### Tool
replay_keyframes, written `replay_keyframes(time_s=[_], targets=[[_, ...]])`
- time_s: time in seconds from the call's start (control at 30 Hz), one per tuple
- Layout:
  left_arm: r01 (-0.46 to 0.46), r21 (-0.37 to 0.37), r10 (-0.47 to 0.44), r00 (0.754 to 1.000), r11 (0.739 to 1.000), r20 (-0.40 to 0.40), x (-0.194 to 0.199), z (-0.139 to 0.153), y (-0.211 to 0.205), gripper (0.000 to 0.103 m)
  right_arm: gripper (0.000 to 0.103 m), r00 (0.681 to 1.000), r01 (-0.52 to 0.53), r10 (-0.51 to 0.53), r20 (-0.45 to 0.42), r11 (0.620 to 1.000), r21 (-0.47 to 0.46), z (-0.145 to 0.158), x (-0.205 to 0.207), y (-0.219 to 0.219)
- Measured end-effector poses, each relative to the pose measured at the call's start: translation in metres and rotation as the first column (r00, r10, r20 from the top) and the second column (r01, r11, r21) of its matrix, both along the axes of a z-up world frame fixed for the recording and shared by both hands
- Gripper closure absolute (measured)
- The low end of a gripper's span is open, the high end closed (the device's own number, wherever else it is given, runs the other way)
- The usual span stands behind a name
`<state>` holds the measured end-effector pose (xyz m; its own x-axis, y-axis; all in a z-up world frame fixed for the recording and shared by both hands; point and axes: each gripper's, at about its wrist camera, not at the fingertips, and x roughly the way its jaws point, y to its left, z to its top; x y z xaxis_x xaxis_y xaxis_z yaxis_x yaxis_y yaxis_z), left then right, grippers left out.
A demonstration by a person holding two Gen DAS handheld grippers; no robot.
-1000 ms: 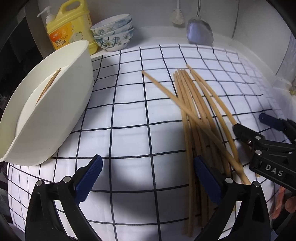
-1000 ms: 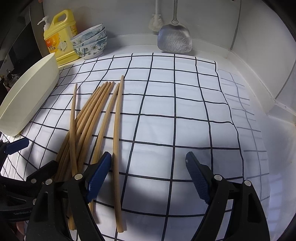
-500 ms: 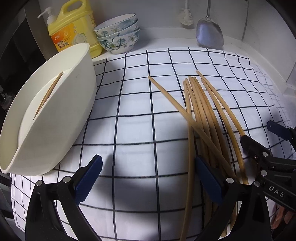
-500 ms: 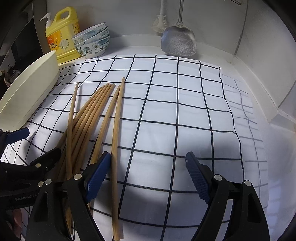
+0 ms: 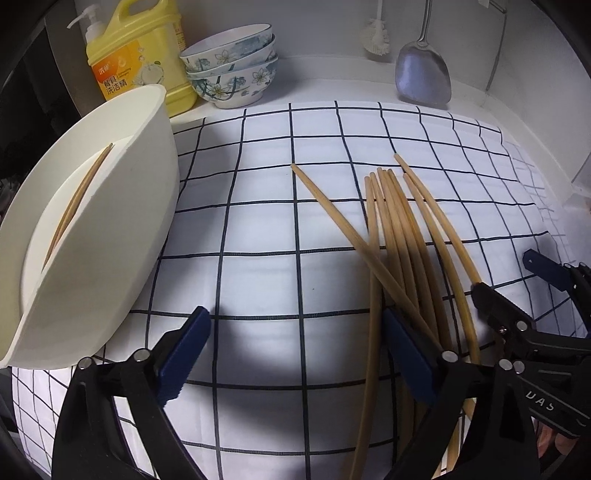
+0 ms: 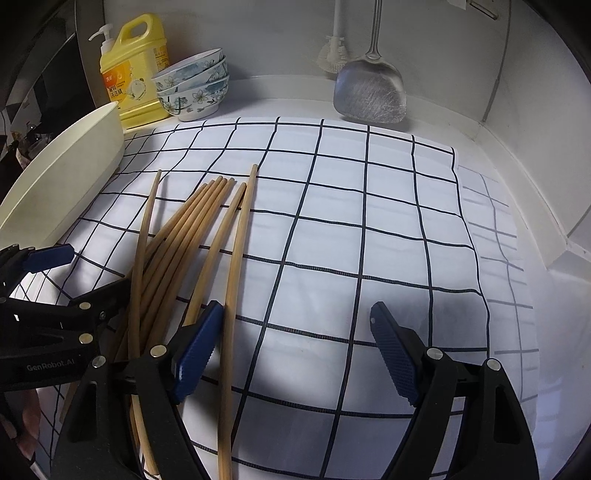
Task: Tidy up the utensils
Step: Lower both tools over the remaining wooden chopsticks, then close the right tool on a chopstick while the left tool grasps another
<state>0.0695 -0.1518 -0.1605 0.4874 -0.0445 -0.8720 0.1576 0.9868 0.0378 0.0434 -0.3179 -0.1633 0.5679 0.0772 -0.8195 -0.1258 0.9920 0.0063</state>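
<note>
Your left gripper [image 5: 295,354] hangs over the checked cloth [image 5: 258,258] with its jaws wide apart; they have just been closing a little, with only bare cloth between them, and the right-hand blue pad [image 5: 406,354] sits just beside the nearest chopsticks without clearly pressing on any. Your right gripper [image 6: 295,350] also has its jaws well apart and holds nothing; one long chopstick [image 6: 236,280] runs right alongside its left pad [image 6: 195,350], though you cannot tell whether they touch. The loose chopsticks [image 5: 399,236] lie fanned on the cloth between the two grippers, thin round bamboo-coloured sticks, one crossing the others at an angle [image 5: 332,218]. Their near ends are hidden under the black gripper arms, so their count is hard to make out. A pair more [image 5: 77,195] rests inside the smooth white oval tub [image 5: 140,206] at the left edge of the cloth; the tub's floor is mostly out of sight. At the back of the desk [image 5: 332,77] stand a yellow pump bottle [image 5: 140,66], stacked flower-patterned bowls [image 5: 232,70], a metal spatula [image 5: 423,77] and a white brush [image 5: 376,35] whose handle is cut off by the frame.
</note>
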Motion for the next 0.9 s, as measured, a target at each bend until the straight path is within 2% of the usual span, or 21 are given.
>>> replay_keyframes(time_s=[0.13, 0.27, 0.33, 0.4, 0.47, 0.53, 0.57, 0.63, 0.9], targets=[[0.0, -0.027, 0.0, 1.0, 1.0, -0.006, 0.0, 0.001, -0.003, 0.026, 0.029, 1.0, -0.013, 0.013, 0.003, 1.0, 0.002, 0.001, 0.003, 0.002], [0.032, -0.029, -0.032, 0.999, 0.999, 0.01, -0.005, 0.003, -0.01, 0.043, 0.043, 0.999, -0.037, 0.037, 0.013, 0.999, 0.002, 0.002, 0.002, 0.006], [0.045, -0.032, -0.044, 0.999, 0.998, 0.015, -0.007, 0.004, -0.013, 0.049, 0.049, 0.999, -0.05, 0.05, 0.016, 0.999, 0.003, 0.003, 0.001, 0.008], [0.054, -0.034, -0.054, 0.998, 0.998, 0.019, -0.009, 0.005, -0.015, 0.055, 0.061, 0.998, -0.058, 0.058, 0.022, 0.998, 0.001, 0.003, 0.0, 0.01], [0.064, -0.036, -0.064, 0.998, 0.997, 0.022, -0.01, 0.006, -0.016, 0.068, 0.07, 0.998, -0.06, 0.06, 0.025, 0.998, -0.002, 0.004, 0.0, 0.011], [0.073, -0.036, -0.072, 0.997, 0.997, 0.022, -0.009, 0.007, -0.017, 0.079, 0.084, 0.998, -0.061, 0.061, 0.026, 0.998, -0.005, 0.004, 0.001, 0.011], [0.077, -0.036, -0.076, 0.997, 0.996, 0.021, -0.009, 0.007, -0.017, 0.086, 0.095, 0.998, -0.058, 0.059, 0.025, 0.998, -0.013, 0.004, 0.002, 0.011], [0.084, -0.033, -0.083, 0.996, 0.996, 0.019, -0.008, 0.007, -0.018, 0.095, 0.097, 0.998, -0.054, 0.054, 0.021, 0.998, -0.009, 0.004, 0.003, 0.009], [0.092, -0.022, -0.091, 0.996, 0.996, 0.008, -0.01, 0.009, -0.014, 0.096, 0.097, 1.0, -0.014, 0.013, 0.005, 1.0, 0.025, 0.006, -0.001, 0.005]])
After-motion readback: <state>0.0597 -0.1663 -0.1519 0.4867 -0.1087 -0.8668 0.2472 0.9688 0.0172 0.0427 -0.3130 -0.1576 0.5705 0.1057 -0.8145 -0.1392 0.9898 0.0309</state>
